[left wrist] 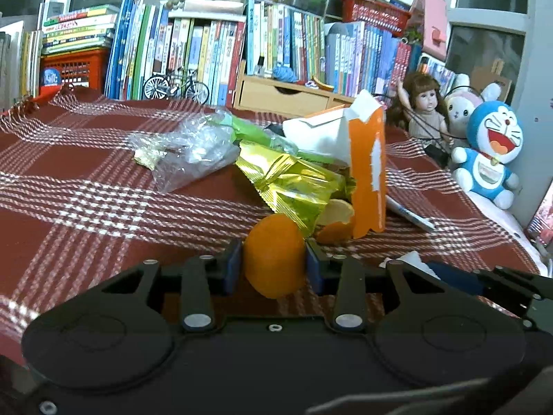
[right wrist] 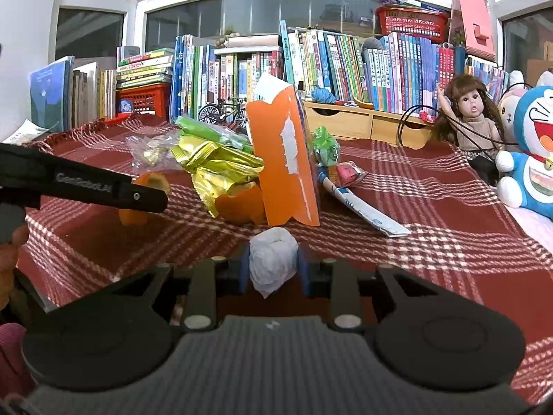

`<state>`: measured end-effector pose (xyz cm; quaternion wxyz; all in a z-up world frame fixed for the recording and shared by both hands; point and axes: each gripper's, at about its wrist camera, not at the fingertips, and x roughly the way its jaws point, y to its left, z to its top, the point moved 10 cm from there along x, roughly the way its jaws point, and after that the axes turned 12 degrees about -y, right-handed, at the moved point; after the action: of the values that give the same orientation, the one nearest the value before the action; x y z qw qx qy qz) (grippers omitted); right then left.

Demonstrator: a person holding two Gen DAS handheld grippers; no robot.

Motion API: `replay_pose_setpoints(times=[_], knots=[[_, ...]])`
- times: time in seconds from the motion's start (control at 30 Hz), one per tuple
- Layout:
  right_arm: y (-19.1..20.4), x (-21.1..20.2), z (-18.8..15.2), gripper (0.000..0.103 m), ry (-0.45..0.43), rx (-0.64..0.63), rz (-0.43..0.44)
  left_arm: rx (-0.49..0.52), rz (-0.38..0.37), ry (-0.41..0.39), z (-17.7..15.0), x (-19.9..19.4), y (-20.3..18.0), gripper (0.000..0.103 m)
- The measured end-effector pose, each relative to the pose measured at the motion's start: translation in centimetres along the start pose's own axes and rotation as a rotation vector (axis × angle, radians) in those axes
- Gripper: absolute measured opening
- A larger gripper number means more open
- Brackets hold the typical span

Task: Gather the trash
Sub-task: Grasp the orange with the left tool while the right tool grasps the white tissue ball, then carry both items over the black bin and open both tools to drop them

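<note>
Orange peel [left wrist: 273, 256] base hidden behind left gripper [left wrist: 273, 264].

Got a chunk of orange peel [left wrist: 273, 259] pinched dead centre at the bottom of my left view, and a crumpled white tissue wad [right wrist: 273, 259] held the same way in my right view. Mid-frame there's the rest: torn orange carton [left wrist: 368, 176] standing upright, gold foil wrapper [left wrist: 287, 183], clear plastic bag [left wrist: 186, 148], more peel bits [left wrist: 337, 221] by the carton.
</note>
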<state>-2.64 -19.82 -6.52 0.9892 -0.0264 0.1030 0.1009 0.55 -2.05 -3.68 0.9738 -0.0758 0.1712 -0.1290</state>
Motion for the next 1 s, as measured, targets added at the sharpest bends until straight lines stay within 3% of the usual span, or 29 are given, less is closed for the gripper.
replay_pose_setpoints(times=[0.5, 1.0], knots=[[2.2, -6.2, -2.2, 0.034, 0.042, 0.064, 0.07, 0.038, -0.062, 0.018, -3.3, -8.0, -2.0, 0.037], [4.2, -9.4, -10.5, 0.034, 0.252, 0.126, 0.108, 0.085, -0.037, 0.225, -12.6, -10.3, -1.6, 0.037]])
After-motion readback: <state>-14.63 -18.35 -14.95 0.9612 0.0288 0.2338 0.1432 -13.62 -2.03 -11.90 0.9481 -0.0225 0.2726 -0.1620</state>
